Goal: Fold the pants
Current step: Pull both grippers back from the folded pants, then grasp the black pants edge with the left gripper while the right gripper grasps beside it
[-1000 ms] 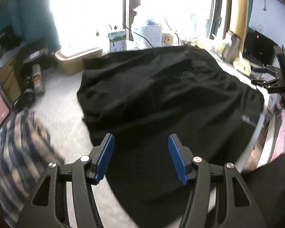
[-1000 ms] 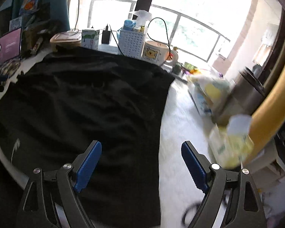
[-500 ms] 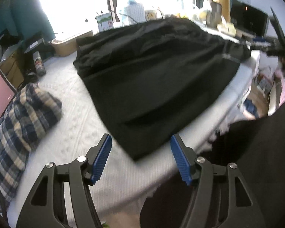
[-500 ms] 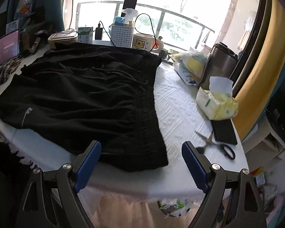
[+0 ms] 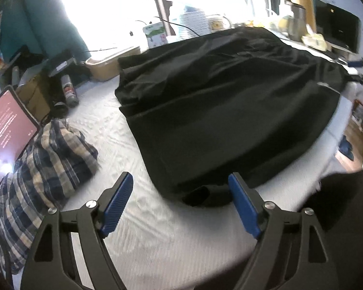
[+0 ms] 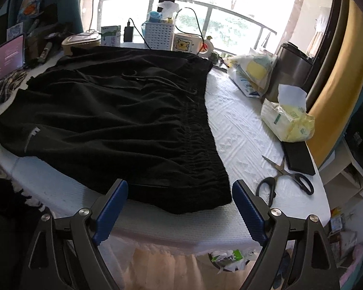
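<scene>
The black pants point(image 5: 225, 101) lie spread flat on a table with a white textured cloth point(image 5: 157, 229); they also show in the right wrist view point(image 6: 113, 120), with the gathered waistband toward the right. My left gripper point(image 5: 181, 203) is open and empty, just short of the near hem corner. My right gripper point(image 6: 180, 210) is open and empty, held off the table's front edge in front of the waistband corner.
A plaid cloth point(image 5: 43, 164) and a lit laptop point(image 5: 4, 130) sit at the left. Scissors point(image 6: 285, 181), a black phone point(image 6: 297, 154), a yellow tissue pack point(image 6: 288, 118) and a steel kettle point(image 6: 292, 70) sit at the right. A basket point(image 6: 159, 33) and mug point(image 6: 187, 44) stand at the back.
Both grippers have pulled back from over the pants toward the table's near edge. Both stay open and empty. The pants lie flat and have not shifted.
</scene>
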Motion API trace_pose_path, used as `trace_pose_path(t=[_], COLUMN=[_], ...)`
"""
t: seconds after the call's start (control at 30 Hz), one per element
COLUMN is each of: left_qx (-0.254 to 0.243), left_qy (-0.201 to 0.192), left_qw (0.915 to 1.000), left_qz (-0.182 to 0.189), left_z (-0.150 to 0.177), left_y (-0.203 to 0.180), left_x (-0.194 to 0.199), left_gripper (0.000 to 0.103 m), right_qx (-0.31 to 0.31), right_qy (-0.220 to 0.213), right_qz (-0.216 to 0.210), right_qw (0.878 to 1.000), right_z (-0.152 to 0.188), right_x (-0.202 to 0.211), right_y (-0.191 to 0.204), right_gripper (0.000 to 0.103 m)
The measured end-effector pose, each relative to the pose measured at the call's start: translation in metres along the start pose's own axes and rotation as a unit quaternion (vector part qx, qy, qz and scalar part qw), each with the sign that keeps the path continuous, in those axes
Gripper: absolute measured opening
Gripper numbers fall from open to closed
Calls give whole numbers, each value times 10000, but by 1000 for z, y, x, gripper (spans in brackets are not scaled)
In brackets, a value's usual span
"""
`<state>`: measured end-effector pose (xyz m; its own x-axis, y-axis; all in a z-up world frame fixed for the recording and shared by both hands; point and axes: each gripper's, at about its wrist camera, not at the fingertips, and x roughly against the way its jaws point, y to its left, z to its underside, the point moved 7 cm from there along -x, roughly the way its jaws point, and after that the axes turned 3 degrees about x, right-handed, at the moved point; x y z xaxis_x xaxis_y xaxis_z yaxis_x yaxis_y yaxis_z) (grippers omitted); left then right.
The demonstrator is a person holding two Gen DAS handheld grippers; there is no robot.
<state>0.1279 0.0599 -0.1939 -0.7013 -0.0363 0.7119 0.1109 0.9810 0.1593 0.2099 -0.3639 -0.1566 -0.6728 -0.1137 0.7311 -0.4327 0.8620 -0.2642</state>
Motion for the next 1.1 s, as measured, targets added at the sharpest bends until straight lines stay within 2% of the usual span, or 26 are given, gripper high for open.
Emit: trace_pose_path(t=[0.23, 0.4, 0.5, 0.63, 0.73, 0.97, 1.1], left_qx=[-123, 163, 340, 433, 465, 258, -120], left_qy=[-17, 92, 144, 180, 73, 72, 191], left_qw=[9999, 9998, 9993, 9988, 9982, 9958, 9954], left_qz=[-100, 85, 109, 135, 359, 880, 928], left_z=[-8, -5, -2, 2, 4, 18, 27], left_y=[-3, 5, 13, 21, 24, 19, 8], left_x=[-8, -8, -6, 0, 13, 28, 28], left_gripper=[81, 81, 81, 81, 81, 81, 81], right_qx=[30, 326, 601, 969, 1121, 1194, 1210], right_qy=[74, 119, -18, -111, -176, -250, -262], right_qz=[210, 226, 325, 688, 754, 711, 681], right_qw=[9997, 9991, 9977, 9928, 9907, 9900, 9900], right_z=[16, 21, 13, 2, -7, -23, -32], right_x=[-1, -4, -6, -12, -14, -16, -18], right_y=[-10, -1, 8, 12, 14, 23, 32], right_gripper=[89, 89, 89, 90, 91, 92, 92])
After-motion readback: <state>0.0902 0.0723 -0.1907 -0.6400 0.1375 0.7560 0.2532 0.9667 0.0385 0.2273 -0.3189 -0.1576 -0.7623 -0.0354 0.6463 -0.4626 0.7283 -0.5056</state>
